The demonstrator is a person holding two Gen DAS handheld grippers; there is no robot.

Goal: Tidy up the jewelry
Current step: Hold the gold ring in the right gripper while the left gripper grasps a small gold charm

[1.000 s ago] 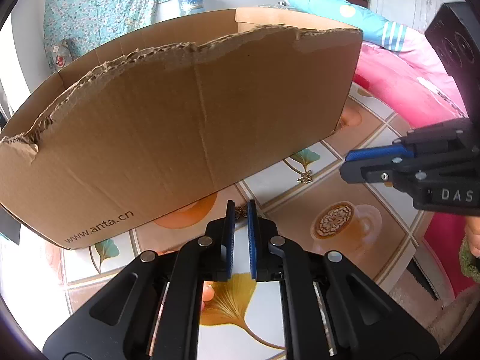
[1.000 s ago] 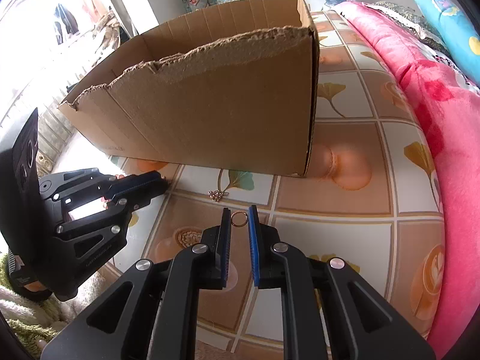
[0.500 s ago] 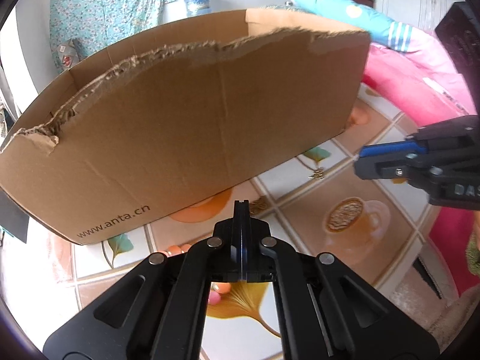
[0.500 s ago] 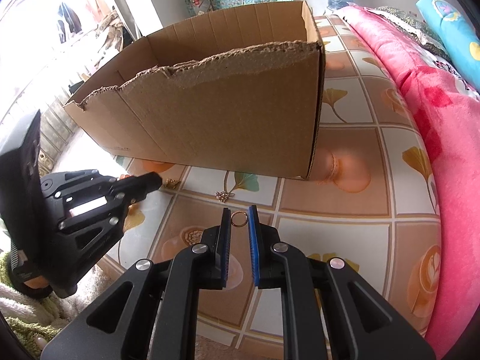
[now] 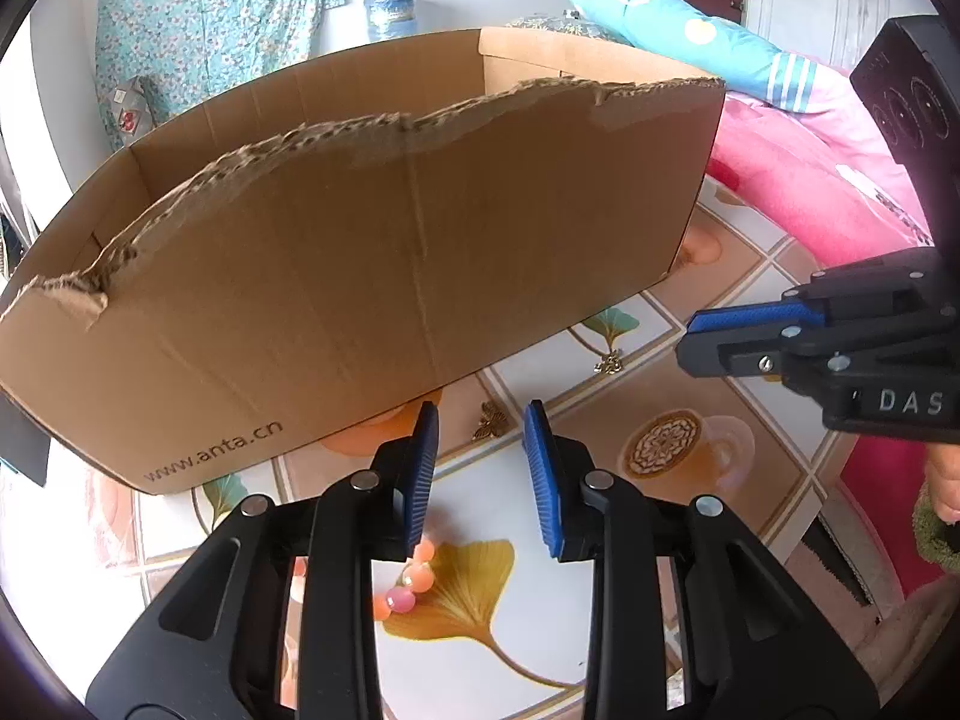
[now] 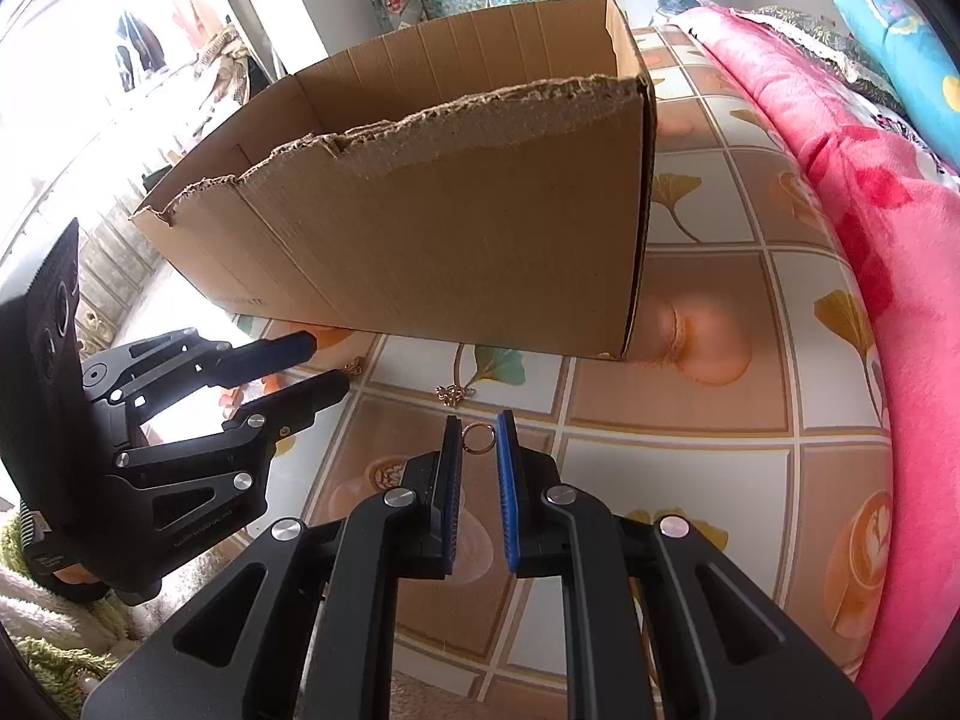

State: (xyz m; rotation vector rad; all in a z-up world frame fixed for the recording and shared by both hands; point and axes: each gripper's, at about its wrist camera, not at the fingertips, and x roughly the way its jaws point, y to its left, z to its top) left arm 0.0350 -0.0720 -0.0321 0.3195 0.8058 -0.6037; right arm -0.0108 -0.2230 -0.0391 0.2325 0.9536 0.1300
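In my left view, the cardboard box [image 5: 372, 264] fills the upper left and centre of the frame, its torn rim uppermost. Low in the centre my left gripper [image 5: 480, 450] has just been opening; its blue pads stand apart with nothing pressed between them, and a small gold butterfly charm [image 5: 491, 420] lies on the patterned tablecloth [image 5: 660, 456] just past the tips. Pink beads [image 5: 408, 588] show under my left finger, lower centre. A second gold charm [image 5: 609, 362] lies right of centre, near the box's lower edge.

In my right view, the left gripper reaches in from the left edge. At centre my right gripper [image 6: 478, 441] grasps a thin gold ring [image 6: 477, 438] between its pad tips, jaws nearly closed. A pink blanket [image 6: 870, 240] runs down the right side.
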